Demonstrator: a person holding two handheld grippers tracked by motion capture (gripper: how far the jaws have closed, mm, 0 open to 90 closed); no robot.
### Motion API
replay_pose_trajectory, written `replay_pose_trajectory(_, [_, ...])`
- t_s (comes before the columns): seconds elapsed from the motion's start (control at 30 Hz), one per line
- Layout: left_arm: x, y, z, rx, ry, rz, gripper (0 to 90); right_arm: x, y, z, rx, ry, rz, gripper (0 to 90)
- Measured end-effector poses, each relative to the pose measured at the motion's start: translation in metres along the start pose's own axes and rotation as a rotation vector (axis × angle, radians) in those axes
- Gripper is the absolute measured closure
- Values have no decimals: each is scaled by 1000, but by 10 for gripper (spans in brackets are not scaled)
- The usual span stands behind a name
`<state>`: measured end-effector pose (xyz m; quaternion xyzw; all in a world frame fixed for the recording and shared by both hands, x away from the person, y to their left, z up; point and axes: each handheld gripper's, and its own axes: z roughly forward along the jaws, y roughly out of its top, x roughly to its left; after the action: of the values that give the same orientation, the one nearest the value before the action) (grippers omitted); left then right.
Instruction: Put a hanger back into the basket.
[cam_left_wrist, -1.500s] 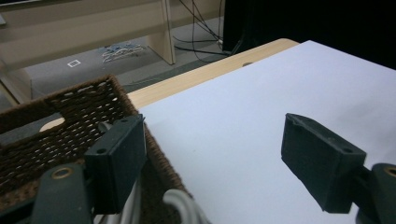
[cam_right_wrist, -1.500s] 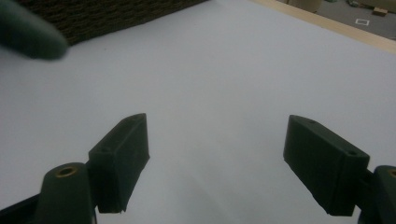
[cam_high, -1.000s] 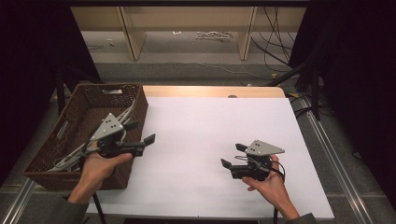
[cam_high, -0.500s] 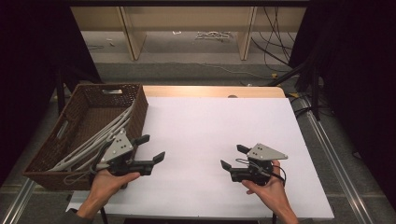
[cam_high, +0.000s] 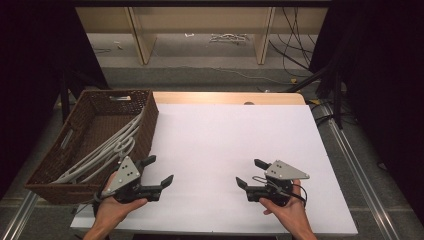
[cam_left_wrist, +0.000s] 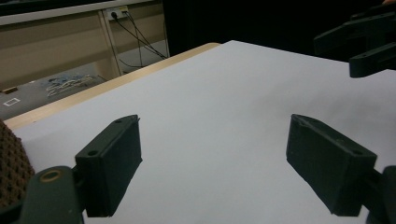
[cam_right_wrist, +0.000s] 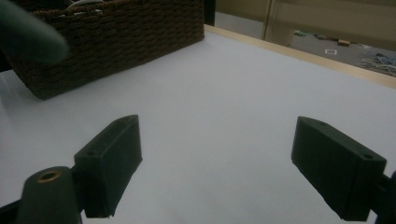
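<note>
High view shows the left gripper (cam_high: 159, 171) held over the white table (cam_high: 225, 135) just beside the wicker basket (cam_high: 80, 135), jaws spread wide with nothing between them. Well apart from it, the right gripper (cam_high: 248, 173) sits low near the table's front edge, also spread wide and empty. Both hands are cut off at the bottom edge. Pale grey hangers (cam_high: 107, 150) lie slanted inside the basket; their hooks are hard to make out. Each hand grips its tool from behind, the two sets of jaws pointing toward each other.
</note>
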<state>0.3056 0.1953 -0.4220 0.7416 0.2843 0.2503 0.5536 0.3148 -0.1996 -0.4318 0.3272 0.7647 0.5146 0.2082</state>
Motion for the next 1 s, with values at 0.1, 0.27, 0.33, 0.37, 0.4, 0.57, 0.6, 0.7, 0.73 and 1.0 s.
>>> replay_pose_trajectory(0.1, [-3, -6, -1, 3, -2, 0, 180, 3, -2, -4, -2, -4, 7, 167])
replay_pose_trajectory(0.27, [-13, -10, -3, -2, -17, -9, 180, 9, -6, -8, -23, -5, 9, 166])
replay_pose_trajectory(0.33, [-18, -10, -3, -2, -26, 10, 178, 12, -8, -10, -23, 0, 14, 166])
replay_pose_trajectory(0.37, [-20, -10, -2, -2, -34, 12, 173, 12, -8, -12, -7, -4, 4, 166])
replay_pose_trajectory(0.4, [-21, -11, -1, -4, -37, 18, 170, 13, -9, -13, -10, -11, 8, 166])
replay_pose_trajectory(0.57, [-20, -15, 2, 34, -36, 13, 170, 13, -8, -16, -36, -39, -15, 167])
replay_pose_trajectory(0.6, [-19, -15, 2, 35, -30, 11, 171, 13, -7, -17, -32, -35, -14, 167])
replay_pose_trajectory(0.7, [-15, -15, 3, 28, -17, 7, 171, 12, -7, -17, -32, -29, 7, 167])
replay_pose_trajectory(0.73, [-14, -15, 3, 28, -14, 5, 170, 10, -8, -16, -45, -33, -2, 166])
replay_pose_trajectory(1.0, [-16, -16, 4, 41, -24, 19, 171, 11, -7, -15, -38, -28, -11, 167])
